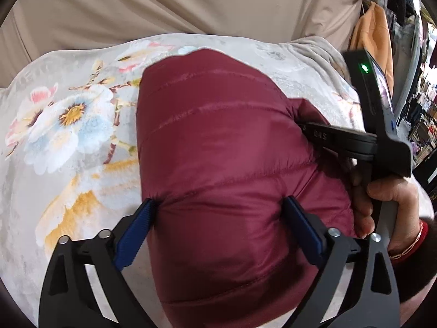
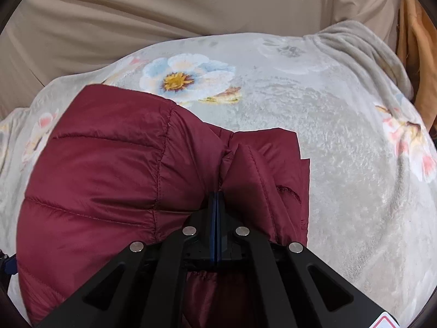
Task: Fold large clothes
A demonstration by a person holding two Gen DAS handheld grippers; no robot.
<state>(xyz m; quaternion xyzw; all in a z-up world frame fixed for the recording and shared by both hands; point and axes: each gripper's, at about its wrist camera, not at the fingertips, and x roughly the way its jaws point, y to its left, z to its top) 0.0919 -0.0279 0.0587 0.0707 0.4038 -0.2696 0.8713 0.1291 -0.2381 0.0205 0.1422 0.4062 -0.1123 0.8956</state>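
Note:
A maroon quilted puffer jacket [image 1: 218, 147] lies bunched on a grey floral blanket [image 1: 68, 125]. My left gripper [image 1: 218, 207] is open, its blue-padded fingers [image 1: 136, 227] spread on either side of a puffy fold of the jacket. My right gripper [image 2: 216, 194] is shut on a pinched fold of the jacket [image 2: 109, 169]. In the left wrist view the right gripper [image 1: 308, 127] reaches into the jacket's right side, held by a hand [image 1: 387, 199].
The floral blanket [image 2: 341, 150] covers the surface, with a beige cloth [image 2: 164, 13] behind it. An orange garment [image 1: 374, 35] and cluttered shelves [image 1: 423, 114] stand at the right.

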